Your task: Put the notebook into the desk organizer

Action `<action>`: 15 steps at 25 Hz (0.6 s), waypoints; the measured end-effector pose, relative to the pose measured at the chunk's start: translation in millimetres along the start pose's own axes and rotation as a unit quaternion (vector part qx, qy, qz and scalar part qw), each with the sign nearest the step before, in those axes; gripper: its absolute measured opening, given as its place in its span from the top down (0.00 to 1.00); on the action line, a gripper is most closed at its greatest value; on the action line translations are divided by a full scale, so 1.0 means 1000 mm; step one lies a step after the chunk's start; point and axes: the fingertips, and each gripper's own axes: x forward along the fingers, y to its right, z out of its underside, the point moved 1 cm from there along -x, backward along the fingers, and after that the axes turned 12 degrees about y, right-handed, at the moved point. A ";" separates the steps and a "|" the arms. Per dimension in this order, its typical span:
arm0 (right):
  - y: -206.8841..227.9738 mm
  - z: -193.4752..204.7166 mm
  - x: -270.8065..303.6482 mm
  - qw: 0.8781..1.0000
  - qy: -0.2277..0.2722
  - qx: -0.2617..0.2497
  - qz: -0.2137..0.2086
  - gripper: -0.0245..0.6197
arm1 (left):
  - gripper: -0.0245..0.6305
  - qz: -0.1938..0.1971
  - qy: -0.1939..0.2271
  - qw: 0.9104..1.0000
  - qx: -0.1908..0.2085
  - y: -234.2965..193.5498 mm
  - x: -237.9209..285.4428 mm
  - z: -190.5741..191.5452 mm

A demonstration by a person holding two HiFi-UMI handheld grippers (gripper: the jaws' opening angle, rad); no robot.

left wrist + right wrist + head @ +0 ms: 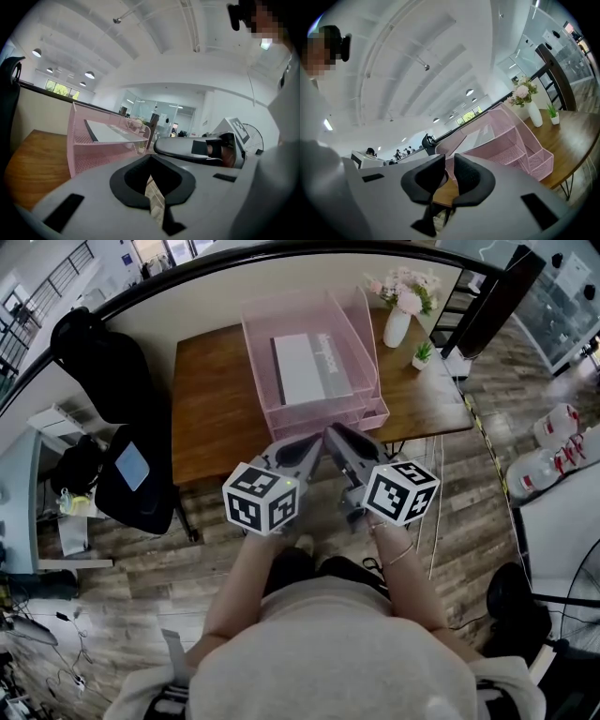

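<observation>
The grey-and-white notebook (307, 367) lies flat in the top tray of the pink mesh desk organizer (361, 334), at the back middle of the wooden table (216, 409). Both grippers hang in front of the table's near edge, close to the person's body, with their tips almost meeting. My left gripper (307, 446) is shut with nothing in it; in its own view its pads (140, 180) touch at the tip, and the organizer (89, 145) with the notebook (112, 133) stands ahead on the left. My right gripper (339, 439) has a narrow gap between its pads (466, 176) with nothing in it.
A white vase of pink flowers (398, 320) and a small potted plant (424, 354) stand at the table's right back corner. To the left of the table is a black chair with a bag (131, 465). Water bottles (553, 446) lie on the floor to the right.
</observation>
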 end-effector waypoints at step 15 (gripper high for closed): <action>-0.006 0.014 -0.016 0.993 -0.045 -0.105 -0.013 0.95 | 0.95 -0.004 -0.022 0.999 0.038 0.006 -0.006 0.006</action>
